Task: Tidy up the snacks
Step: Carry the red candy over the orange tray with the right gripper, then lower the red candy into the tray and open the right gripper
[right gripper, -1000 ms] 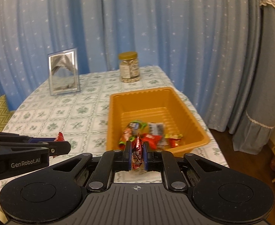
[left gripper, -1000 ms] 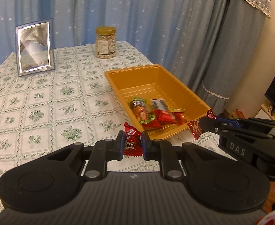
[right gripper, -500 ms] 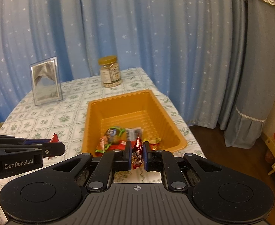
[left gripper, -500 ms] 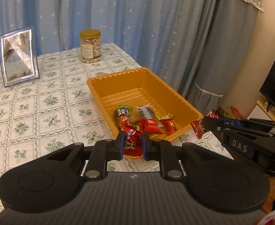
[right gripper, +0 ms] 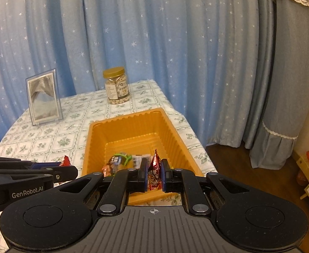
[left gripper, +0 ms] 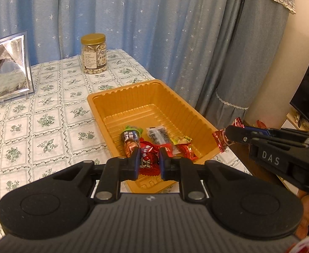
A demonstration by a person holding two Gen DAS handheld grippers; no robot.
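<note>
Left gripper [left gripper: 148, 161]: you are clamping its jaws on a red snack packet [left gripper: 147, 160], lower centre of the left wrist view, over the near end of the tray.
Right gripper [right gripper: 154, 175]: you are pinching a second red packet [right gripper: 154, 172] edge-on between its closed jaws, lower centre of the right wrist view, above the tray's near wall.
Cross-view: the right gripper is showing at the right edge of the left wrist view, its packet sticking out just beside the tray's right near corner; the left gripper is lying at the lower left of the right wrist view, with a red tip of its packet peeking past the fingers.
Orange tray [left gripper: 188, 113]: it is sitting on the table near the right edge, centre of both views.
Tray contents: a green-topped dark wrapper [left gripper: 131, 137], a clear packet with dark pieces [left gripper: 159, 133], a yellow-green wrapper [left gripper: 180, 140] and more red wrappers [left gripper: 186, 150] are bunching at the near end; the far end is showing bare ribbed floor.
Table [left gripper: 38, 116]: a green-flowered checked cloth is covering it.
Nut jar [left gripper: 93, 53]: gold lid, standing upright at the far edge, upper centre.
Picture frame [left gripper: 8, 67]: standing at the upper left, well apart from the tray.
Backdrop: blue starred curtains [right gripper: 154, 31] are hanging behind the table.
</note>
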